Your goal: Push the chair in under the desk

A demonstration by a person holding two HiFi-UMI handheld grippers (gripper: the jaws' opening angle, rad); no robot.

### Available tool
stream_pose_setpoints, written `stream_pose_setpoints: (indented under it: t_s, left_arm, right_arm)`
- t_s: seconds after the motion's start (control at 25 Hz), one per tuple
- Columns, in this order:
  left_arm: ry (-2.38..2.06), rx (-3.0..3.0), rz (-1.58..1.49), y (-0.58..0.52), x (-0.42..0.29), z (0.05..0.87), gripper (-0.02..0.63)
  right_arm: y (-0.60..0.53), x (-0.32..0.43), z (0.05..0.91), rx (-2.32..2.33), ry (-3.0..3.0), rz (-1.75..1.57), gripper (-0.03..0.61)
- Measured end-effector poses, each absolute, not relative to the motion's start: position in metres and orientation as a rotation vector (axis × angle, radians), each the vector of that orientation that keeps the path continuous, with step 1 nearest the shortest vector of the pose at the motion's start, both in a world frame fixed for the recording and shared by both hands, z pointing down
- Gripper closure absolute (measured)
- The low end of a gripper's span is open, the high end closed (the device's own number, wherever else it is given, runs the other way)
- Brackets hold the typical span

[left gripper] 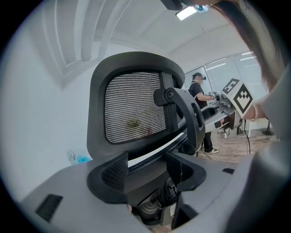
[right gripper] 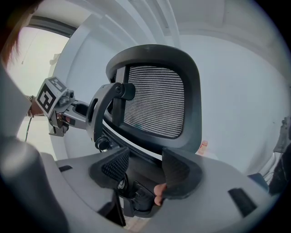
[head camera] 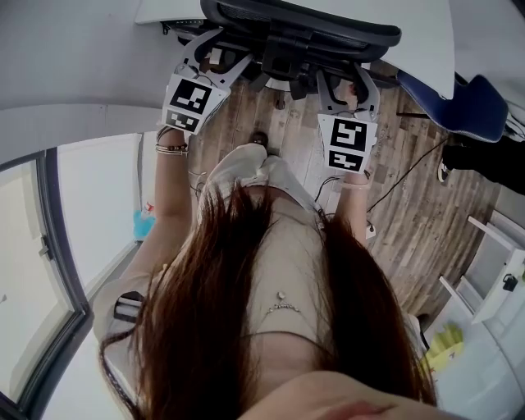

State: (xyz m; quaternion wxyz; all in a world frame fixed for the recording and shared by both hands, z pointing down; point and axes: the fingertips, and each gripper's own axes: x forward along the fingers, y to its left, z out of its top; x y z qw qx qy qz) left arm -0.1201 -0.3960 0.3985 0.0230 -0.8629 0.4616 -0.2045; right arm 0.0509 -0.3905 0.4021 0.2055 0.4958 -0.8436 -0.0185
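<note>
- At the left part of the chair (head camera: 303, 25): left gripper (head camera: 212, 59), jaws wide apart, astride the top rim of the chair's back; cannot tell whether the pads press on the rim.
- Chair itself at the top of the head view, its back close against the edge of the white desk (head camera: 431, 49); seat hidden.
- Above the chair's back: mesh headrest (left gripper: 132, 109) in a black frame, held on a curved black arm.
- At the right part of the chair: right gripper (head camera: 344, 84), jaws wide apart too, the same rim between them.
- Under the chair: wooden floor (head camera: 410, 197).
- Right of the chair, apart from it: blue seat (head camera: 463, 102).
- Far beyond the chair's right side, in the left gripper view: a standing person (left gripper: 200, 102) in a dark cap.
</note>
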Motion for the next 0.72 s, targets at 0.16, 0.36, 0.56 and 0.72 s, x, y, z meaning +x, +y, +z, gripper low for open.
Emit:
stream_pose_setpoints:
  t_s: [0.16, 0.36, 0.56, 0.72]
  left_arm:
    - [1.426, -2.672, -0.613, -0.401, -0.121, 0.398, 0.364]
    - [1.424, -2.676, -0.593, -0.408, -0.123, 0.397, 0.364]
    - [1.416, -2.676, -0.586, -0.418, -0.120, 0.396, 0.364]
    - [1.412, -2.678, -0.584, -0.428, -0.118, 0.396, 0.363]
  right_arm:
    - [-0.394, 0.049, 0.402, 1.390, -2.350, -0.049, 0.341]
    - [-0.400, 0.048, 0.402, 1.401, -2.349, -0.056, 0.341]
    - [-0.409, 0.050, 0.401, 1.416, -2.348, -0.059, 0.339]
    - [-0.418, 0.052, 0.401, 1.421, -2.348, -0.060, 0.339]
